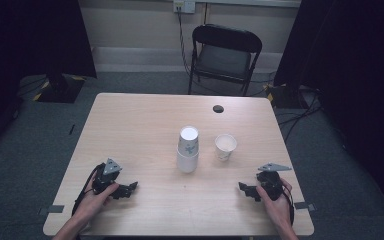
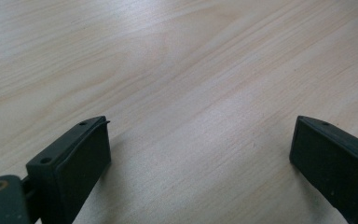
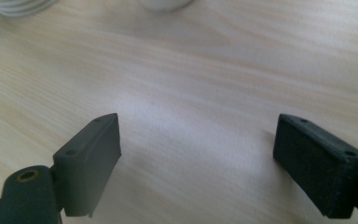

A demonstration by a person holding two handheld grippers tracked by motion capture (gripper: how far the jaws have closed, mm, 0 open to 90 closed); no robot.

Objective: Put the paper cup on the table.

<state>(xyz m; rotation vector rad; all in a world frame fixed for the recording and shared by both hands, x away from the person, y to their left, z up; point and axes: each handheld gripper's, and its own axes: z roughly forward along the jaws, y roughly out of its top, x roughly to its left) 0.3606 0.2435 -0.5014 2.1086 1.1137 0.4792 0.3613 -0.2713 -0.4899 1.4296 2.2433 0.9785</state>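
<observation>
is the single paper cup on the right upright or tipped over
Upright: the single cup stands on its base on the table, open mouth facing up, beside the cup stack.

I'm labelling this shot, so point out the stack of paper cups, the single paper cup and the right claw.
stack of paper cups [image 1: 187, 150], high view, on the side wall of the stack.
single paper cup [image 1: 225, 143], high view, on its open mouth.
right claw [image 1: 244, 189], high view, between its jaw tips.
</observation>
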